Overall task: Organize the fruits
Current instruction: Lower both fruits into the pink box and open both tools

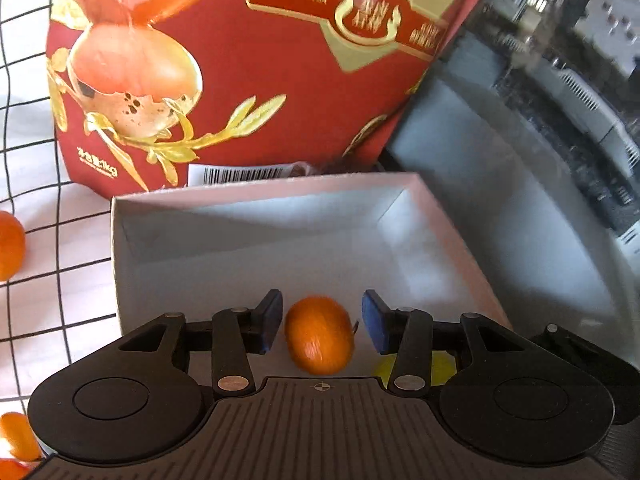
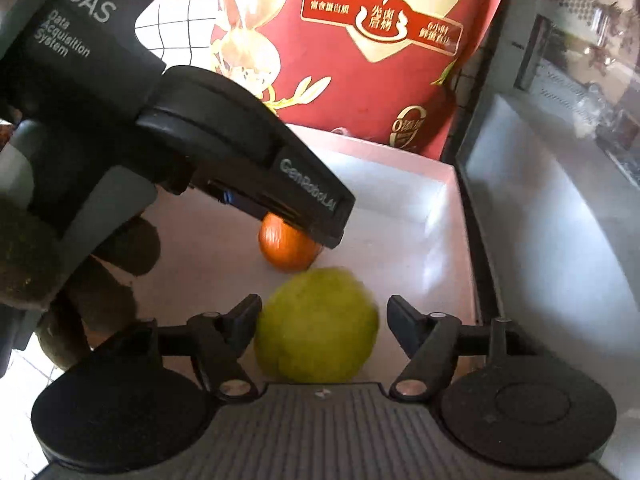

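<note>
Orange (image 1: 319,335) and green fruit (image 2: 316,326) in white box (image 1: 248,240) on grid cloth (image 1: 32,168) — both jaws wide, loose.

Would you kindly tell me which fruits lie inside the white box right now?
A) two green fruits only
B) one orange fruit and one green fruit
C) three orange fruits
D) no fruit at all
B: the right wrist view shows a small orange fruit and a larger green fruit side by side on the floor of the white box.
</note>
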`<state>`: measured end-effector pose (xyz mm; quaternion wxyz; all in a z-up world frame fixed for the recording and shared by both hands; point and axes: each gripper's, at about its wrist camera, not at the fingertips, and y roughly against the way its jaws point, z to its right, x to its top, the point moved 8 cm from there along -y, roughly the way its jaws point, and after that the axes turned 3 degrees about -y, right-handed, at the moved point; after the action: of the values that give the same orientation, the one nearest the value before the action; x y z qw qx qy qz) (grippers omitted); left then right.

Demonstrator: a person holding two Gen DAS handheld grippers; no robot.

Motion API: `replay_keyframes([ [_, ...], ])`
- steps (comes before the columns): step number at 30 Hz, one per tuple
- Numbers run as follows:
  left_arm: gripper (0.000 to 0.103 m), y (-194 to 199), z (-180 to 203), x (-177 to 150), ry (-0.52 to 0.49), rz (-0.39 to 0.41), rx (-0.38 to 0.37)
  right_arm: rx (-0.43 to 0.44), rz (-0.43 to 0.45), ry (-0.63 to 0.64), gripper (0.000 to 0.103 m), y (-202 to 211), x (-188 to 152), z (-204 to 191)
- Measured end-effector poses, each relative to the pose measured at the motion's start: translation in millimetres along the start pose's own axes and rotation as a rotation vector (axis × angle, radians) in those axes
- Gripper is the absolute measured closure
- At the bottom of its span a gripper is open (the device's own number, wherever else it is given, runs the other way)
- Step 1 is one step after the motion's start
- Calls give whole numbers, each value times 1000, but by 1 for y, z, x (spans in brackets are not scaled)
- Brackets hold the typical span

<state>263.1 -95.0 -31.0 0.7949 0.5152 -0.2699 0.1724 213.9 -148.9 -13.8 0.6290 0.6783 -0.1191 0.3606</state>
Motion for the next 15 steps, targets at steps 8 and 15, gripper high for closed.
replay_keyframes([
  [8, 54, 99, -45, -18, 168, 338, -143, 10, 126, 23, 31, 37, 1, 5],
  [15, 54, 171, -126, -85, 212, 526, 71, 112, 280, -130, 27, 86, 35, 15],
])
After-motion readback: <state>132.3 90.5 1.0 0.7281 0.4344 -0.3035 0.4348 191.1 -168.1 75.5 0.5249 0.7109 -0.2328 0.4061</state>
